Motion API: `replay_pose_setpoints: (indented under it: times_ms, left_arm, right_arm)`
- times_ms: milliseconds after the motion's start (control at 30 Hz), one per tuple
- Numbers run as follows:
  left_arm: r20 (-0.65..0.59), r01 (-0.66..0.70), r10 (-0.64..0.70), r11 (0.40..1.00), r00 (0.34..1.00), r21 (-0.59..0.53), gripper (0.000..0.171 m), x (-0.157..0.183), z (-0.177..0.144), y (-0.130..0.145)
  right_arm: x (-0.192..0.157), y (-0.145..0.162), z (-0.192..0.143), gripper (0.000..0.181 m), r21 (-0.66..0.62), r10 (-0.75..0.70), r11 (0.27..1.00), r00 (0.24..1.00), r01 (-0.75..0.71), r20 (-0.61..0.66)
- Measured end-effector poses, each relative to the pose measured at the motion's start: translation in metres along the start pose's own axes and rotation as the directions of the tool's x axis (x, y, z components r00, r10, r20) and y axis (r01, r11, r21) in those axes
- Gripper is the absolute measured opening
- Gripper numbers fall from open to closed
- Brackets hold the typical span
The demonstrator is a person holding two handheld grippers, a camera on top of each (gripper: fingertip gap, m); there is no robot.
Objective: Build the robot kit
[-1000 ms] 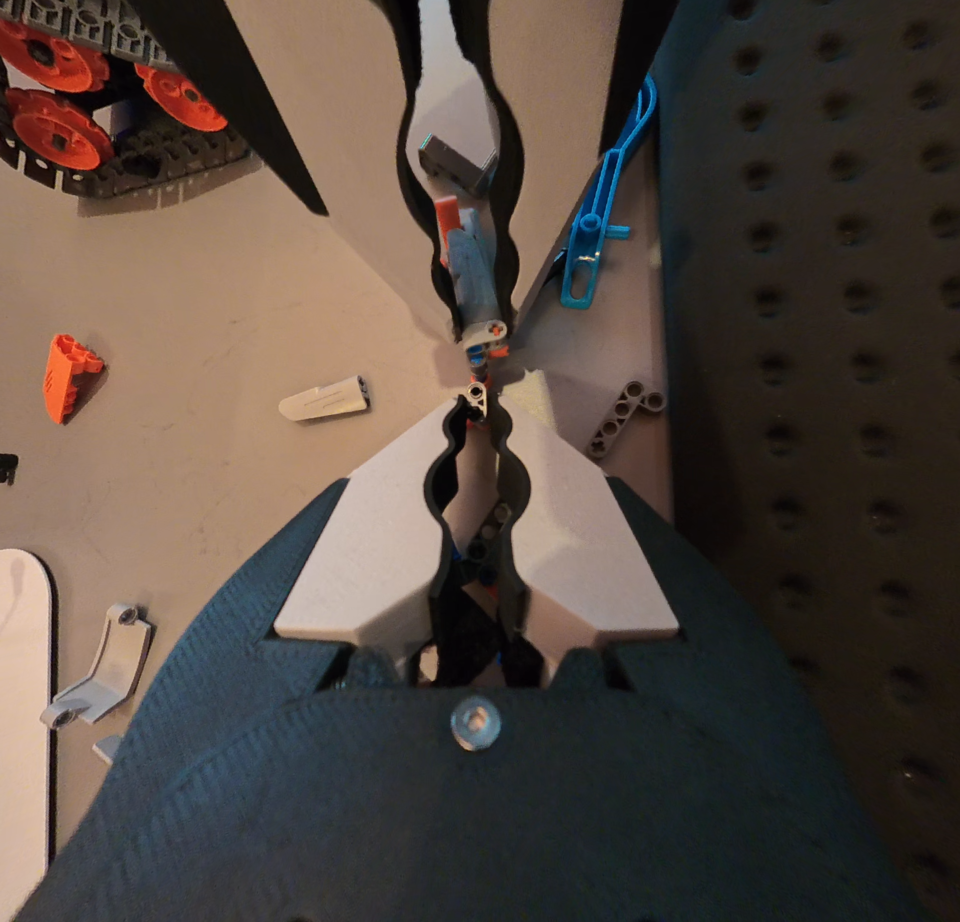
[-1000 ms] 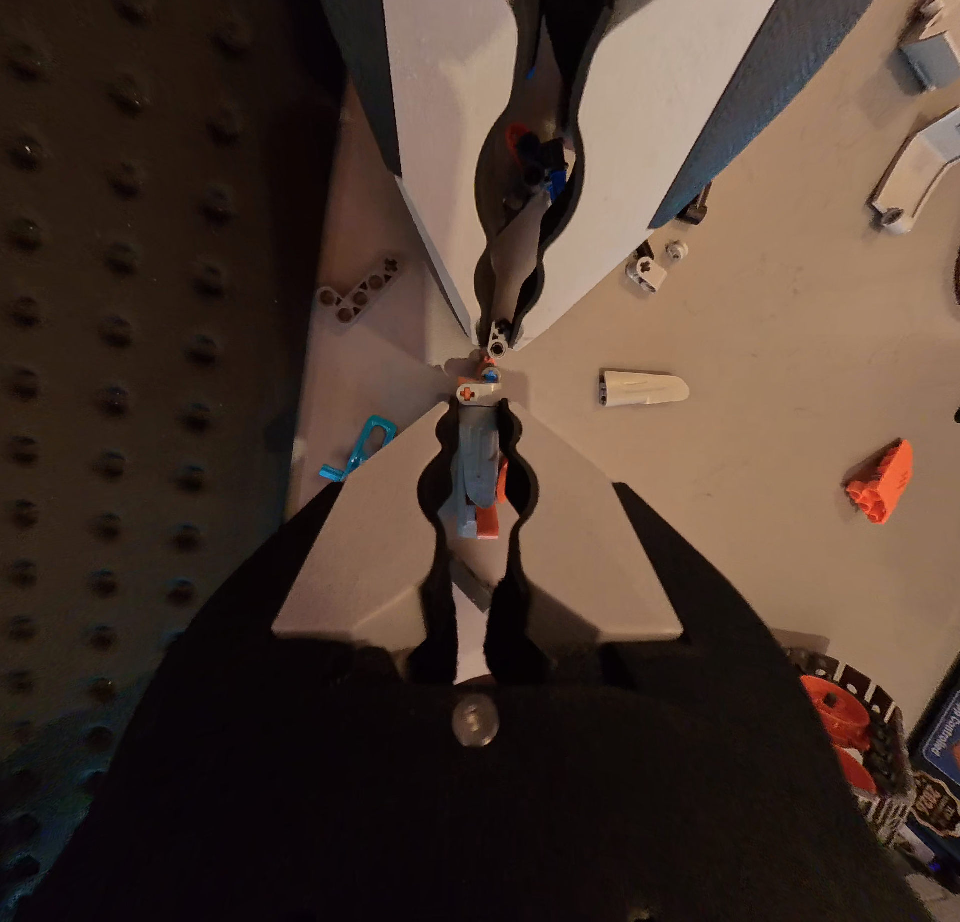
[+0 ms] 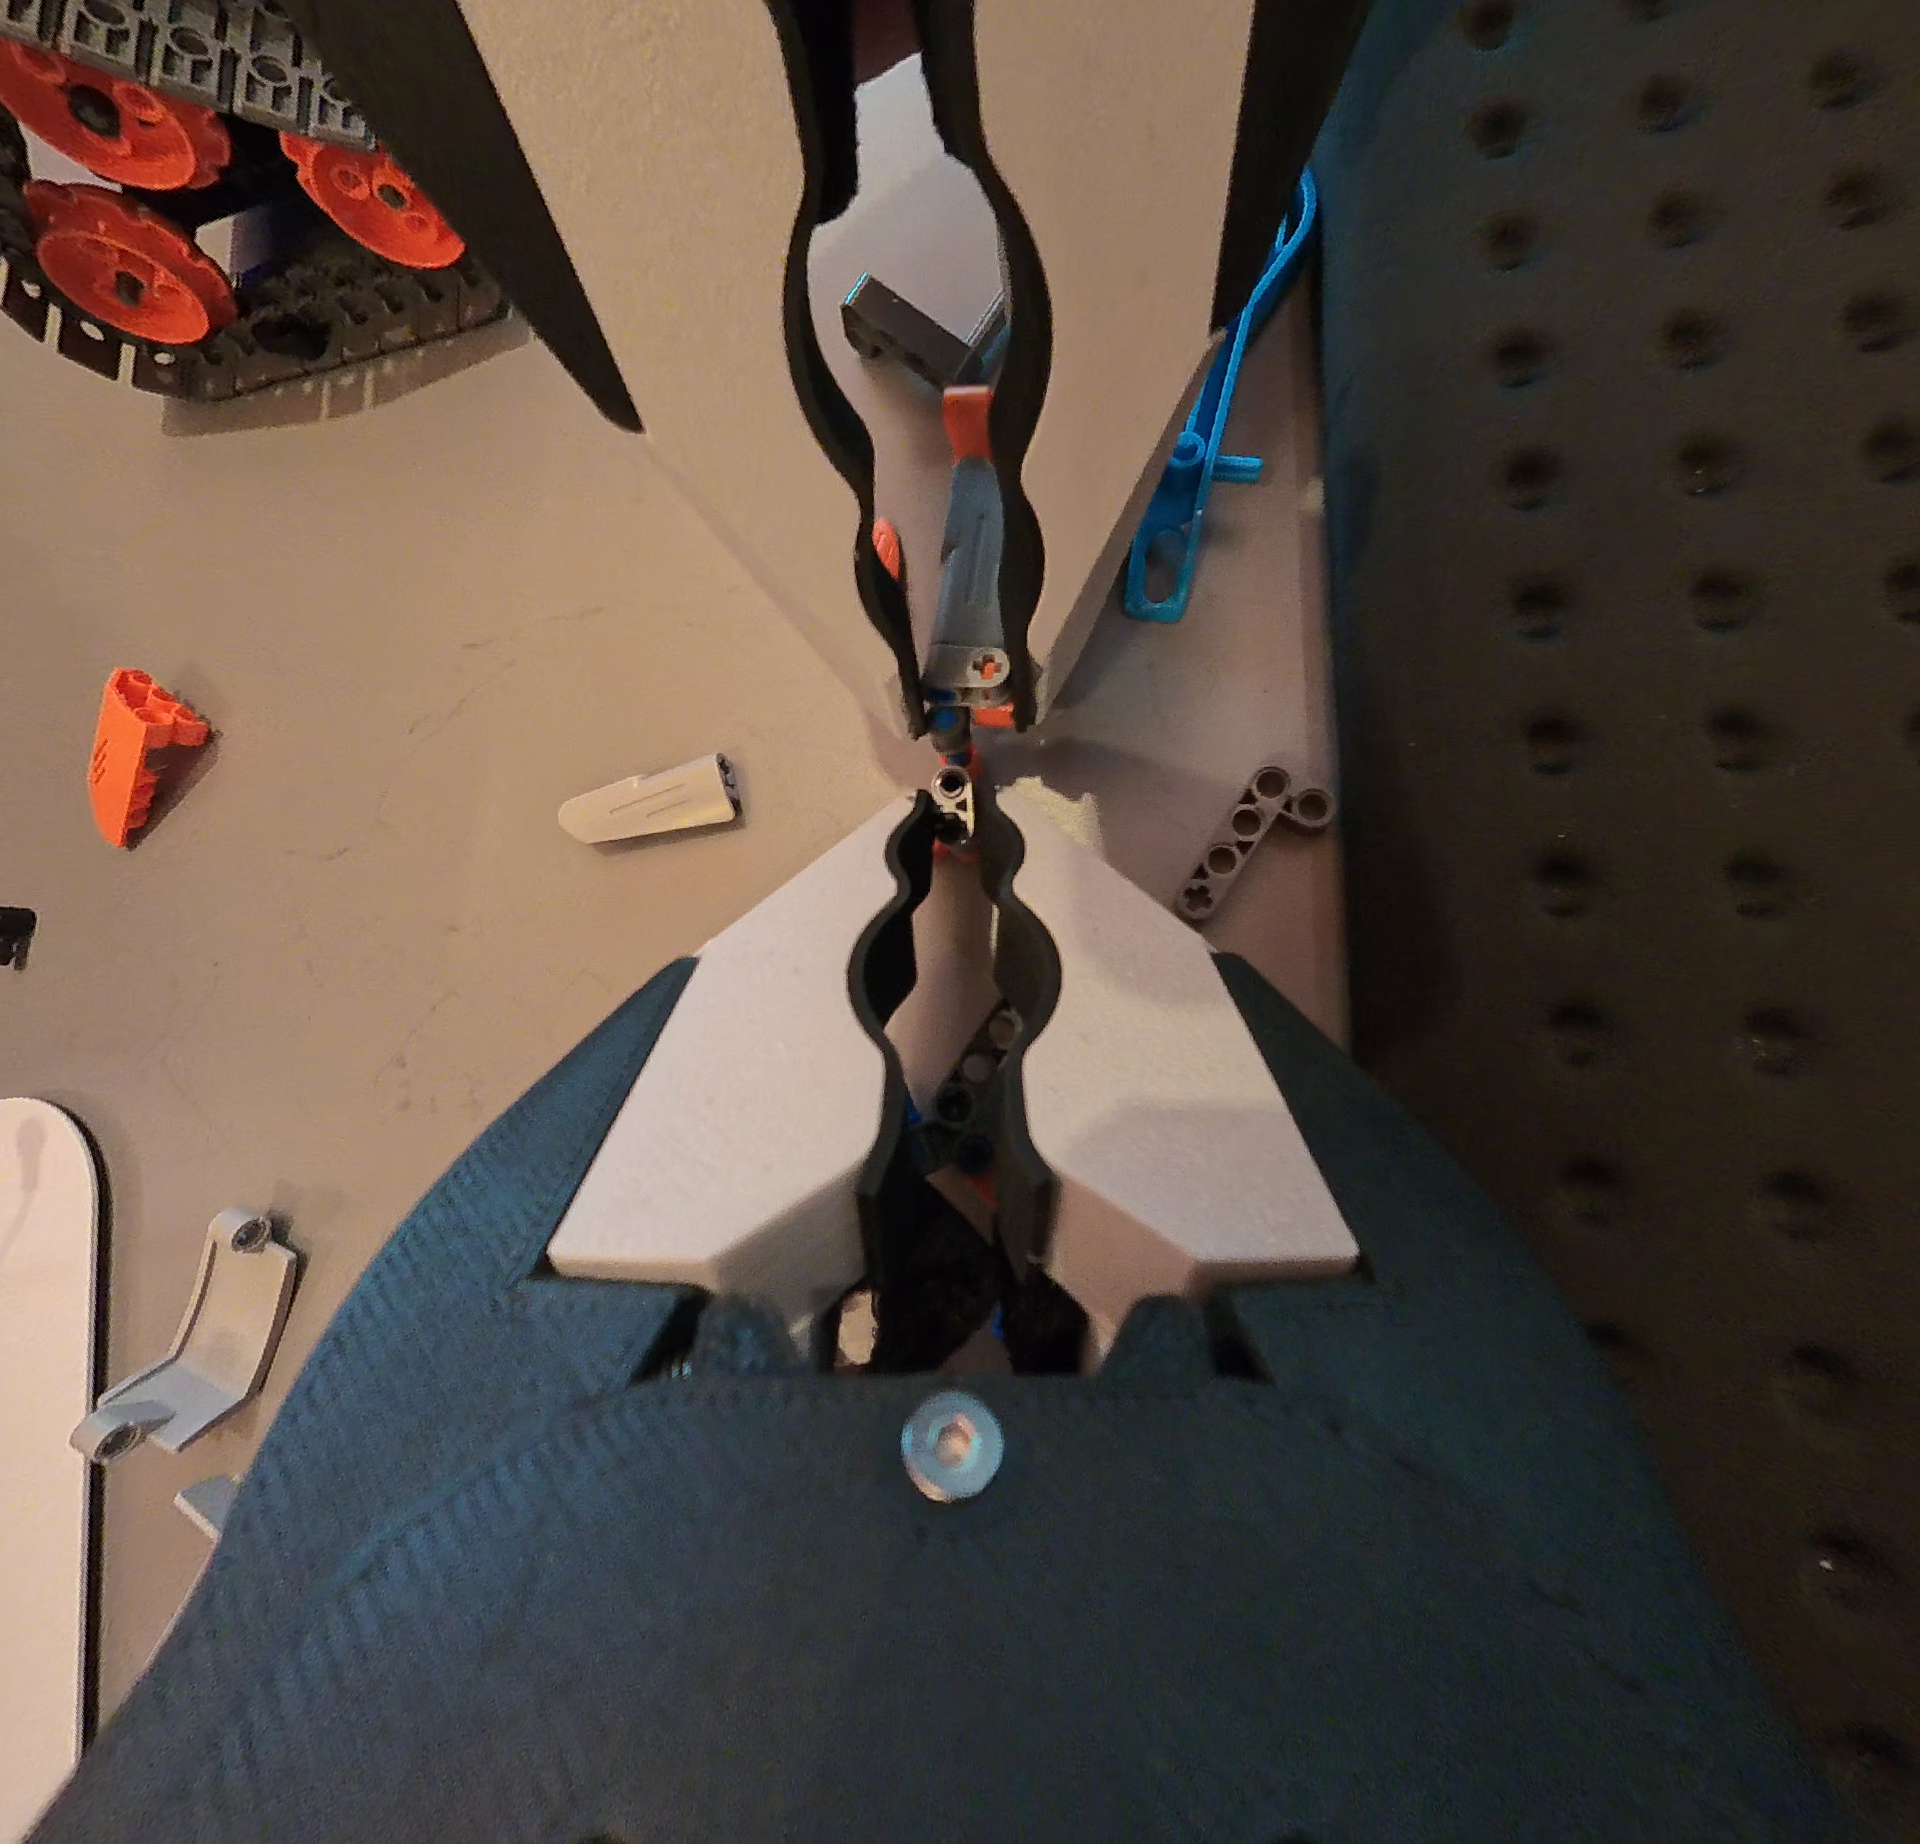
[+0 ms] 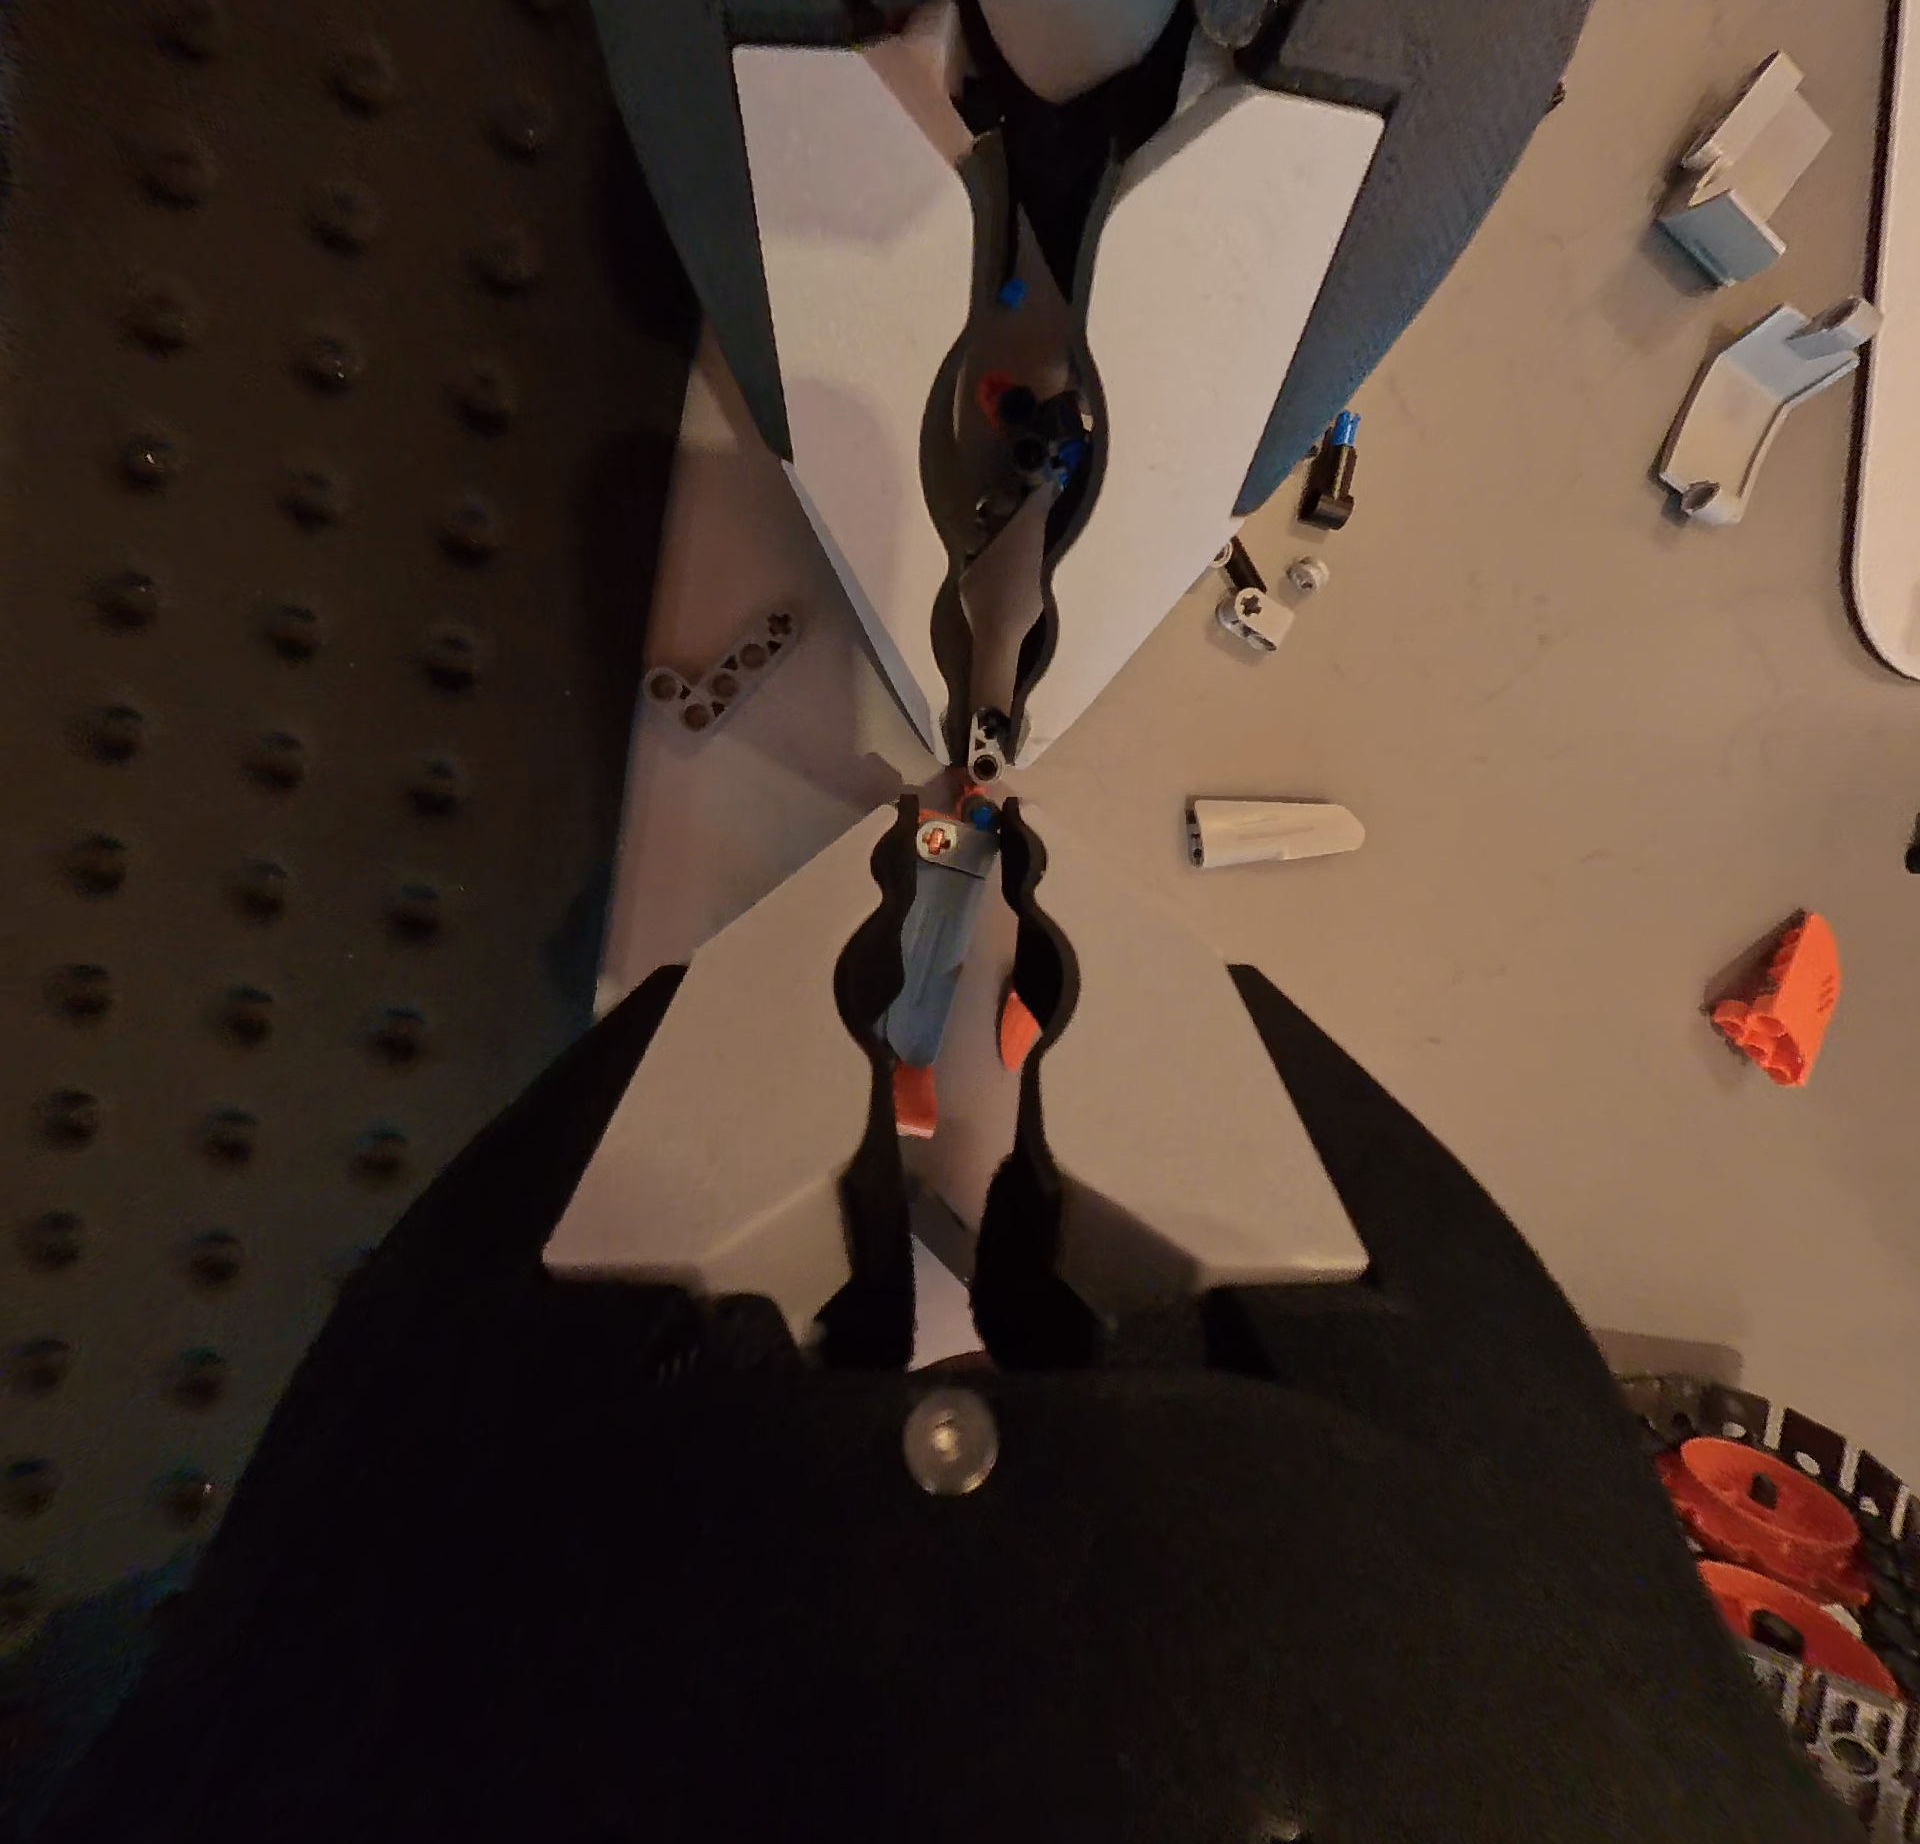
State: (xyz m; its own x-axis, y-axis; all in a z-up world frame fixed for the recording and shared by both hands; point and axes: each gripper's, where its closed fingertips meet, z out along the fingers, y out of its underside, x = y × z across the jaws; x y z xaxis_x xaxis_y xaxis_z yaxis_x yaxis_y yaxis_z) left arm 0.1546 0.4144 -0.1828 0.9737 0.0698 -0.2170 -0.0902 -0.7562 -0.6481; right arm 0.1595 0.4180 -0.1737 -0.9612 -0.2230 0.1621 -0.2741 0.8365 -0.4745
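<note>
A: How much of the tracked assembly [image 3: 208, 225] shows?

B: Only part. The left wrist view cuts it at the top-left corner; the right wrist view cuts it at the lower right [image 4: 1787, 1586].

A: And the dark piece [image 3: 951, 1098] inside the left tool [image 3: 956, 818]?

B: Mostly hidden between the fingers; only its small grey end [image 3: 954, 788] shows clearly. Its shape further back cannot be told.

A: The white board [image 3: 42, 1379]?

B: Cut off by the left edge. Also the blue piece [image 3: 1195, 485] is partly hidden behind the right tool [image 3: 966, 724].

A: The small bits near the right tool's tip?

B: Too small to tell whether the two held pieces touch.
</note>
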Motion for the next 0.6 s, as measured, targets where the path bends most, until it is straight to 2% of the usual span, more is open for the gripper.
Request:
replay_pose_setpoints:
  times_ms: [333, 600]
  left_arm:
    - [-0.006, 0.006, -0.006, 1.000, 1.000, 0.008, 0.007, 0.0005, 0.0002, -0.0007]
    - [-0.022, 0.018, -0.018, 1.000, 1.000, 0.016, 0.007, 0.0003, 0.0005, -0.0002]
  right_arm:
    - [-0.0022, 0.0019, 0.0059, 0.013, -0.060, -0.034, 0.997, 0.996, 0.039, 0.081]
    - [-0.0028, 0.0019, 0.0077, 0.013, -0.059, 0.007, 0.998, 0.982, 0.004, 0.190]
